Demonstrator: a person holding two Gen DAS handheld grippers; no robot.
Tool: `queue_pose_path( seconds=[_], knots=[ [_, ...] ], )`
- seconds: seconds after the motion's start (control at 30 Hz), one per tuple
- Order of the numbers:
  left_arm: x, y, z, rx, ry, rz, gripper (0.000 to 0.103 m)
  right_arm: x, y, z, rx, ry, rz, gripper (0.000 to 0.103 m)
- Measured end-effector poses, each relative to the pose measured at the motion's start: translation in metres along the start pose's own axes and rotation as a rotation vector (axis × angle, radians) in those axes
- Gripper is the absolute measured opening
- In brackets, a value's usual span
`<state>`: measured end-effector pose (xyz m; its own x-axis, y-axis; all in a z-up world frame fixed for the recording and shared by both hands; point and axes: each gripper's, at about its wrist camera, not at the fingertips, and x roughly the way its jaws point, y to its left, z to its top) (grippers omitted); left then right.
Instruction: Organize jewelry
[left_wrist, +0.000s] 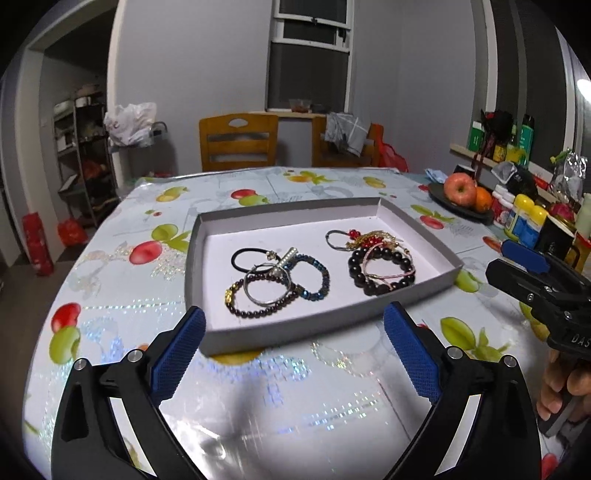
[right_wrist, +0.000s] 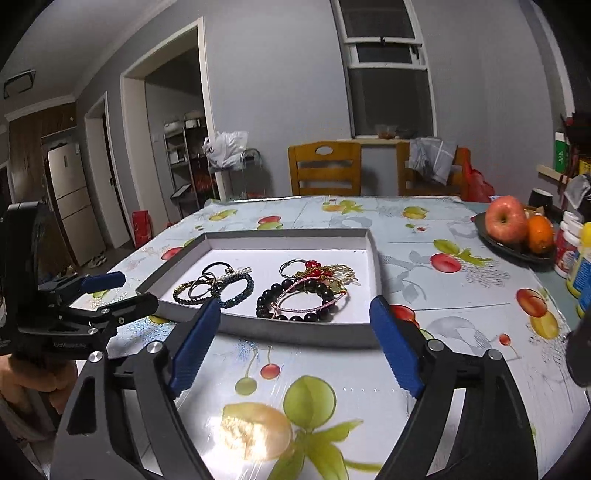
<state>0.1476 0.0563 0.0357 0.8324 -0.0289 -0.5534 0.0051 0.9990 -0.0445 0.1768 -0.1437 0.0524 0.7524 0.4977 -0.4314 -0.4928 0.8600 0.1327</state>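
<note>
Left wrist view shows the left gripper (left_wrist: 293, 341) spread wide and empty above the fruit-print tablecloth (left_wrist: 122, 332), just short of the shallow grey tray (left_wrist: 291, 341), with the right gripper (right_wrist: 295, 343) equally wide and empty beside it. Inside the tray lie two loose heaps: bangles and a black hair tie (left_wrist: 245, 259) to the left, a dark bead bracelet (left_wrist: 380, 269) with red and gold pieces to the right. Everything seems gathered in, so I judge the sorting near done; any further move needs a careful pinch on one tangled strand.
</note>
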Motion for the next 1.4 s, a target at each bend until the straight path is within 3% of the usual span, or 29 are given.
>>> queue_pose_path(
  seconds=[0.27,0.57,1.4],
  knots=[
    [-0.011,-0.003,-0.011,-0.019,-0.004,0.002,0.097,-0.022,0.011,-0.009,-0.023,-0.036,-0.002,0.084],
    [-0.021,-0.002,-0.013,-0.032,-0.060,-0.004,0.098,-0.028,0.019,-0.011,-0.058,-0.071,-0.019,0.086],
    [-0.024,-0.006,-0.012,-0.031,-0.067,-0.014,0.098,-0.034,0.022,-0.014,-0.071,-0.099,-0.037,0.091]
  ],
)
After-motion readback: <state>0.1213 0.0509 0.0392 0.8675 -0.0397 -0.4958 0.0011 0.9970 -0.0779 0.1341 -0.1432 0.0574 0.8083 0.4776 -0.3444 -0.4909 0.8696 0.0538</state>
